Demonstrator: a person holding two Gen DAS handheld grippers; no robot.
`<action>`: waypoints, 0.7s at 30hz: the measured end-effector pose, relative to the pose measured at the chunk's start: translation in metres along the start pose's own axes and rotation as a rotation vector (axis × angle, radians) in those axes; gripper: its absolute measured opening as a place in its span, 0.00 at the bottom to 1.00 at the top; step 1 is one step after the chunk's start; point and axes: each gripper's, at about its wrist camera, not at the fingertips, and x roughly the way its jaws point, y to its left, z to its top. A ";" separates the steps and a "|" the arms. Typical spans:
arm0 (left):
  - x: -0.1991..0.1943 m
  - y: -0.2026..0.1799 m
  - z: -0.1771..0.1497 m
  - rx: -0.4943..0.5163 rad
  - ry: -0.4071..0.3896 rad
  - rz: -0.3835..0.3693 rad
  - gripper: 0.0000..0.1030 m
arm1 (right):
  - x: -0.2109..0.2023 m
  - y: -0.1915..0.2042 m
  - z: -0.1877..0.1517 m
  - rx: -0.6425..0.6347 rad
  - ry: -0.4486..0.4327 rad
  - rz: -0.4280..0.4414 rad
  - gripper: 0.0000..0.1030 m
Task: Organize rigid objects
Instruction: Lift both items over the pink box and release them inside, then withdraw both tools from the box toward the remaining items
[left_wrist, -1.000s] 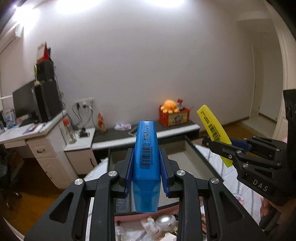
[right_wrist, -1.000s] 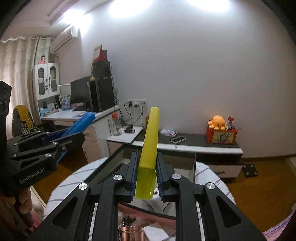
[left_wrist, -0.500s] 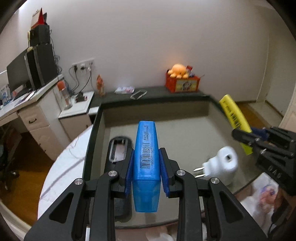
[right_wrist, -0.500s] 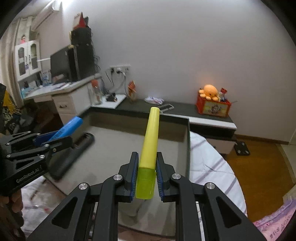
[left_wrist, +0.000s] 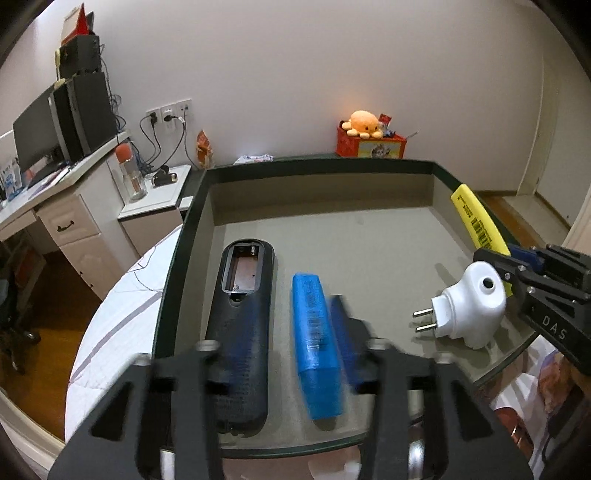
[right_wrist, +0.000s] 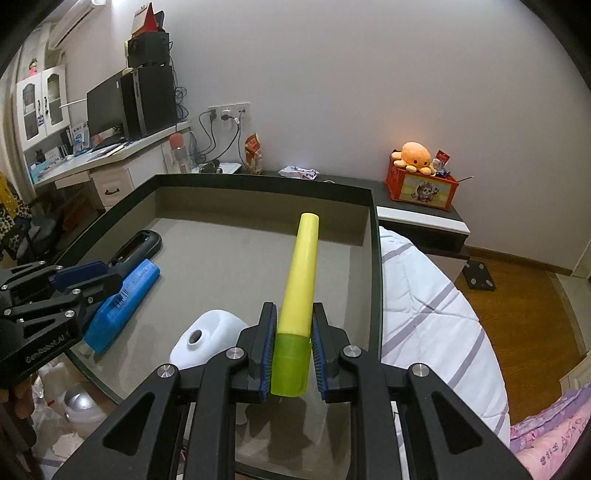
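A blue highlighter (left_wrist: 316, 347) lies on the floor of the grey tray (left_wrist: 369, 243), beside a black remote (left_wrist: 242, 325) with its battery bay uncovered. My left gripper (left_wrist: 284, 343) is open around the blue highlighter; its fingers (left_wrist: 345, 341) are blurred. It also shows in the right wrist view (right_wrist: 79, 282) above the blue highlighter (right_wrist: 122, 304). My right gripper (right_wrist: 293, 332) is shut on a yellow highlighter (right_wrist: 299, 280), held over the tray's right part. A white plug adapter (left_wrist: 467, 306) lies below it.
The tray's dark rim (right_wrist: 375, 258) borders a white striped bedcover (right_wrist: 424, 306) on the right. Behind are a dark shelf with a red box and orange plush (right_wrist: 421, 181), and a white desk (left_wrist: 55, 206) at left. Clutter lies below the tray's near edge.
Both grippers came down over the tray. My left gripper opened and the blue highlighter now lies on the tray floor. The yellow highlighter stays held.
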 end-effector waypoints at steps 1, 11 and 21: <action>-0.002 0.001 0.000 -0.005 -0.004 0.002 0.72 | -0.001 0.000 0.000 0.003 -0.003 -0.003 0.18; -0.056 0.013 -0.006 -0.072 -0.088 0.025 0.94 | -0.040 -0.002 -0.003 0.040 -0.079 -0.039 0.70; -0.155 0.026 -0.042 -0.082 -0.184 0.092 1.00 | -0.127 0.006 -0.020 0.061 -0.241 -0.074 0.95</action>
